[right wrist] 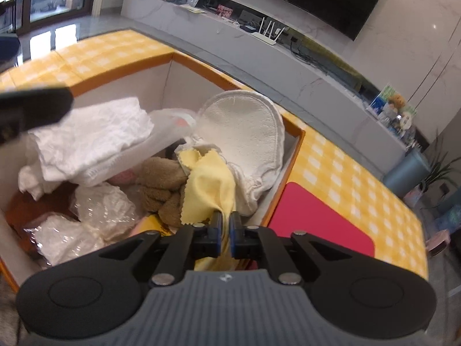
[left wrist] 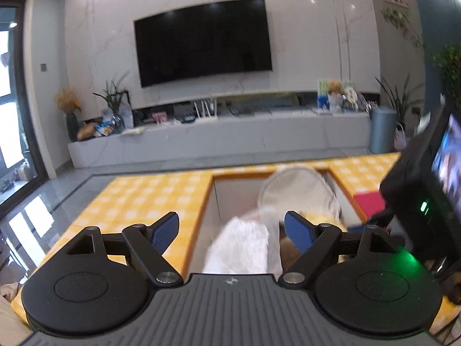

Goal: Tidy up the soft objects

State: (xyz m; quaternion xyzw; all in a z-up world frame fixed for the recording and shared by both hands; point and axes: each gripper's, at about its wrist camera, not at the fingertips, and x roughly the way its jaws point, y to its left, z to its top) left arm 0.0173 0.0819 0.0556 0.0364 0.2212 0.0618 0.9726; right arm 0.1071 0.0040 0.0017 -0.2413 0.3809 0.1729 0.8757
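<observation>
In the right wrist view an open box with an orange rim and white walls holds soft things. A white cloth lies at the left, a round cream pad leans at the back, and a brown plush piece sits in the middle. My right gripper is shut on a corner of a yellow cloth that drapes over the brown plush. In the left wrist view my left gripper stands wide open above the white cloth, its pads clear of it. The cream pad stands behind.
Plastic-wrapped packets lie at the box's near left. A red mat lies on the yellow checked tablecloth right of the box. Beyond the table are a grey TV cabinet, a wall television and a blue bin.
</observation>
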